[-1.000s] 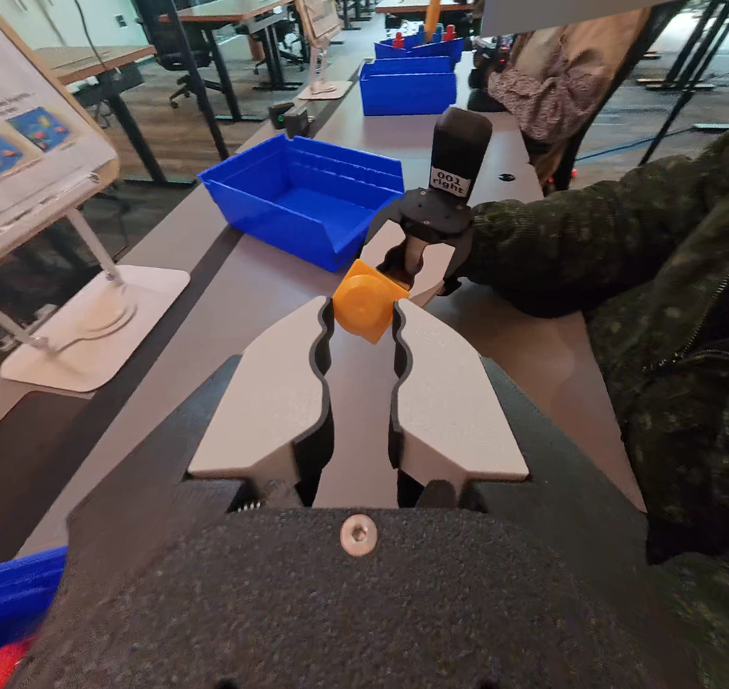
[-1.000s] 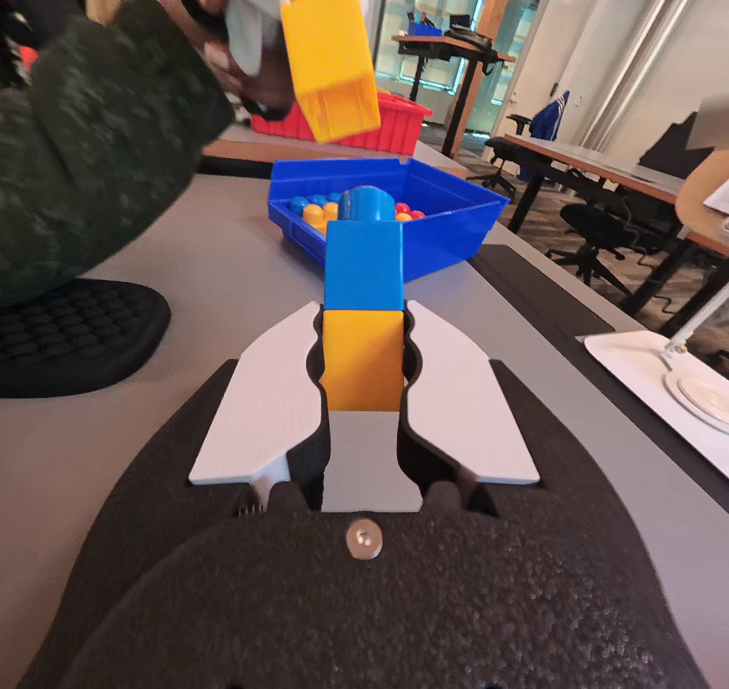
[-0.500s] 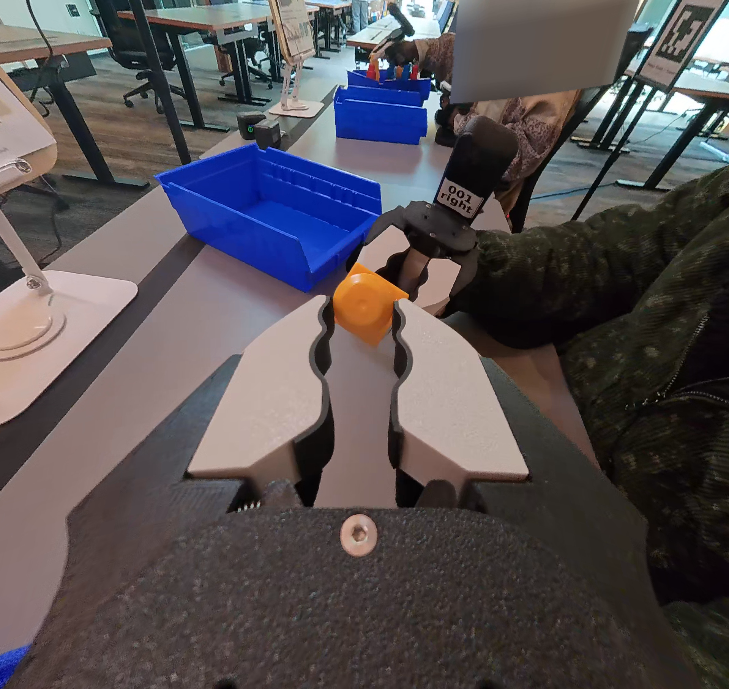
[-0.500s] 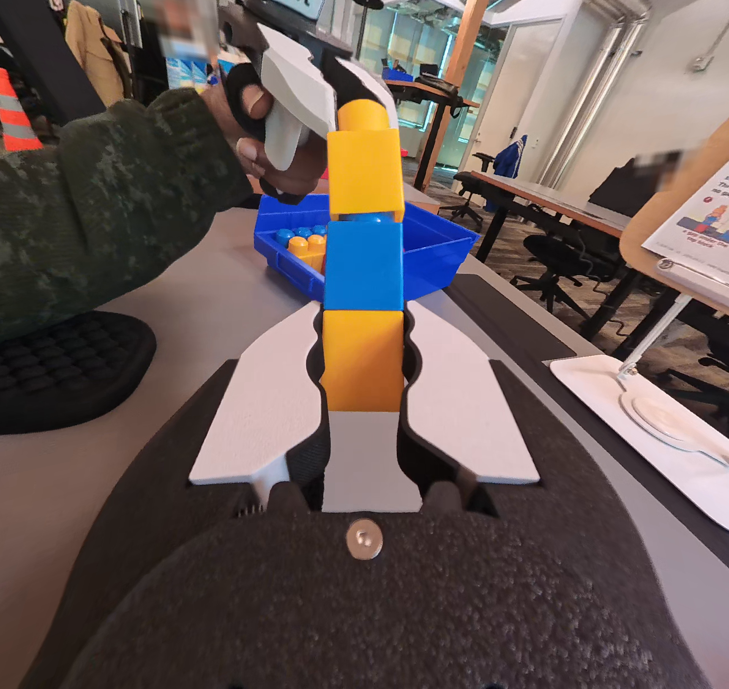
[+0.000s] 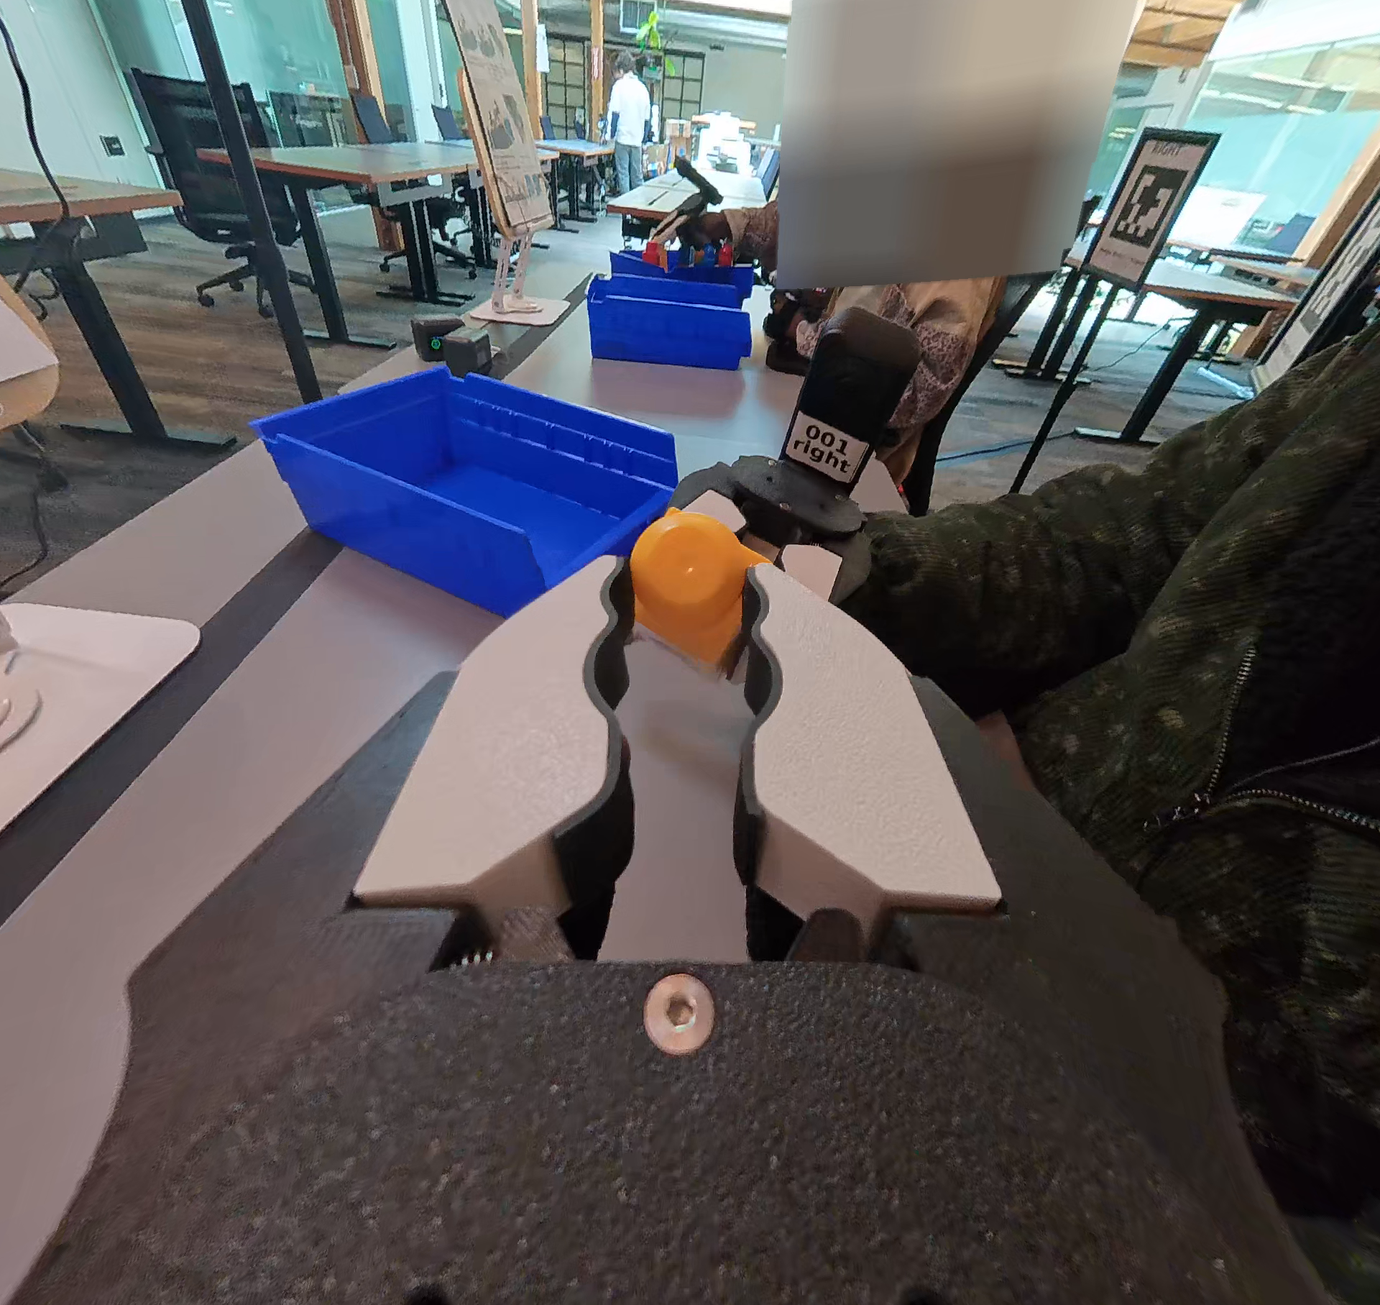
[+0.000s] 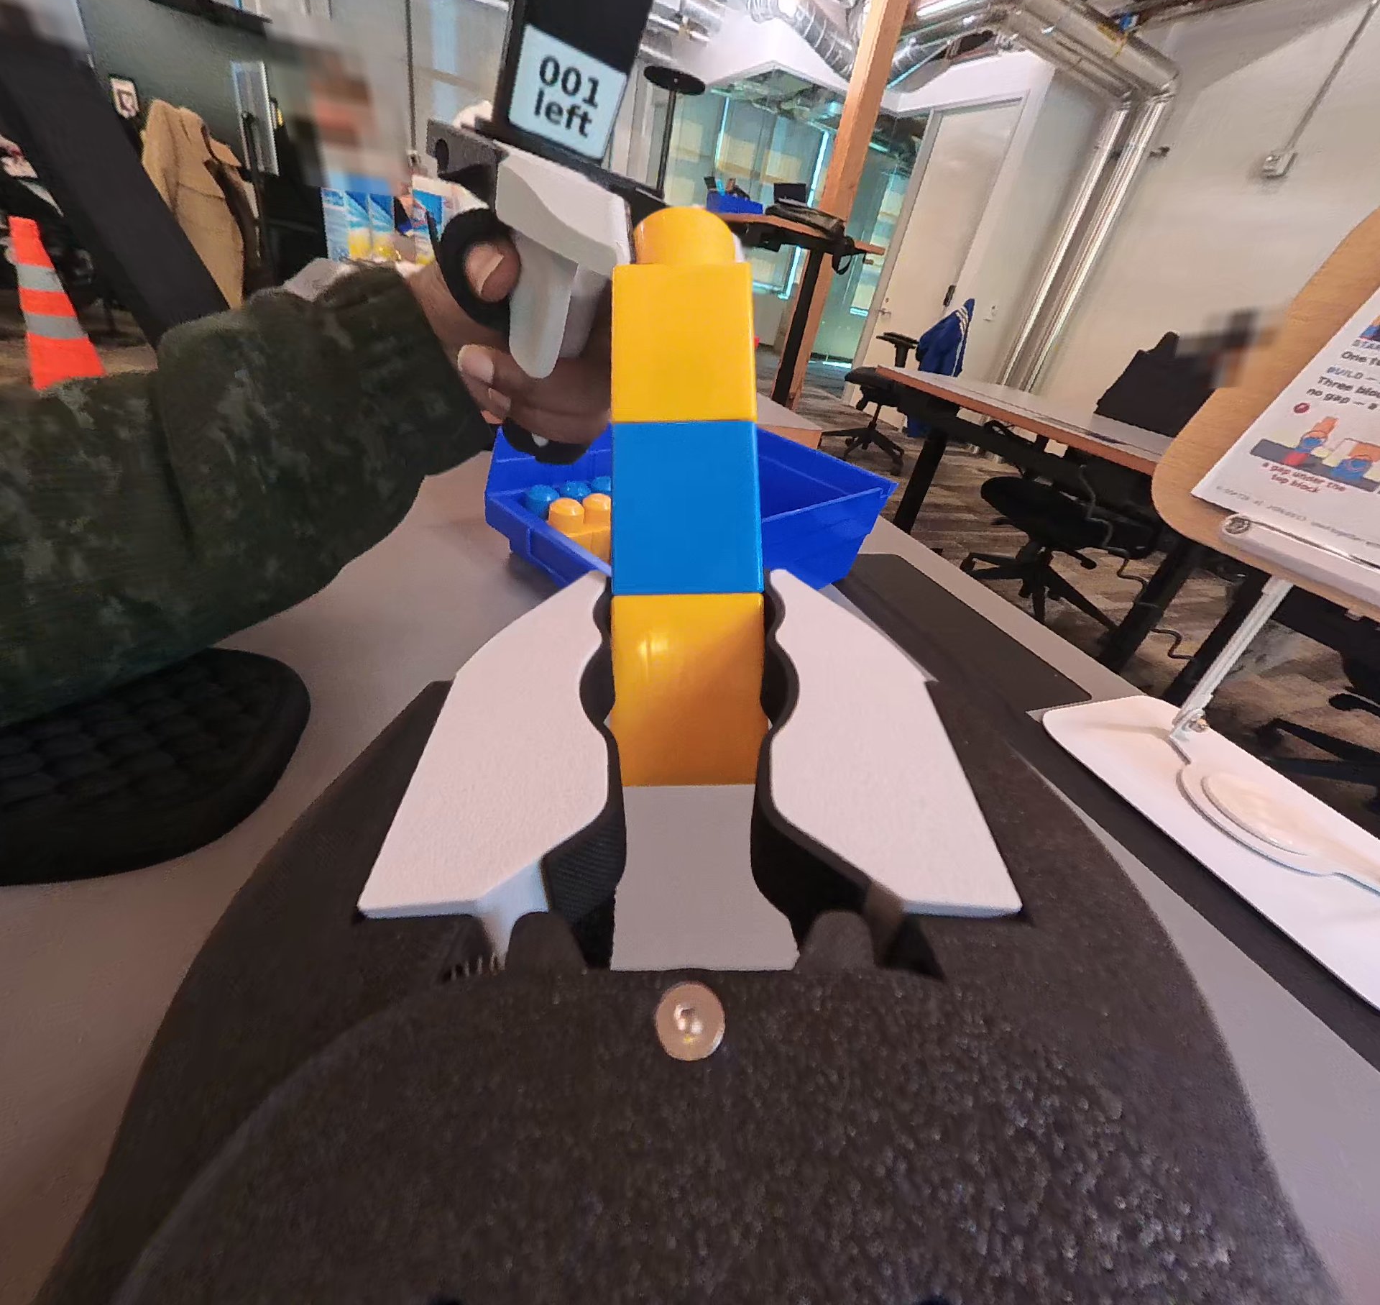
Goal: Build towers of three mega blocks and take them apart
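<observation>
Between your right gripper's (image 6: 688, 679) fingers — bottom yellow block (image 6: 687, 686) pinched; left gripper (image 5: 681, 600) clamps the top yellow block (image 6: 681, 343) — blue block (image 6: 685, 507) between.

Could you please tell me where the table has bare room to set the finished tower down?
Free: the grey table between the black mat and the blue bin of blocks, and the strip between the white stand base and the empty blue bin. Crowded: around the tower, where both grippers meet.
</observation>
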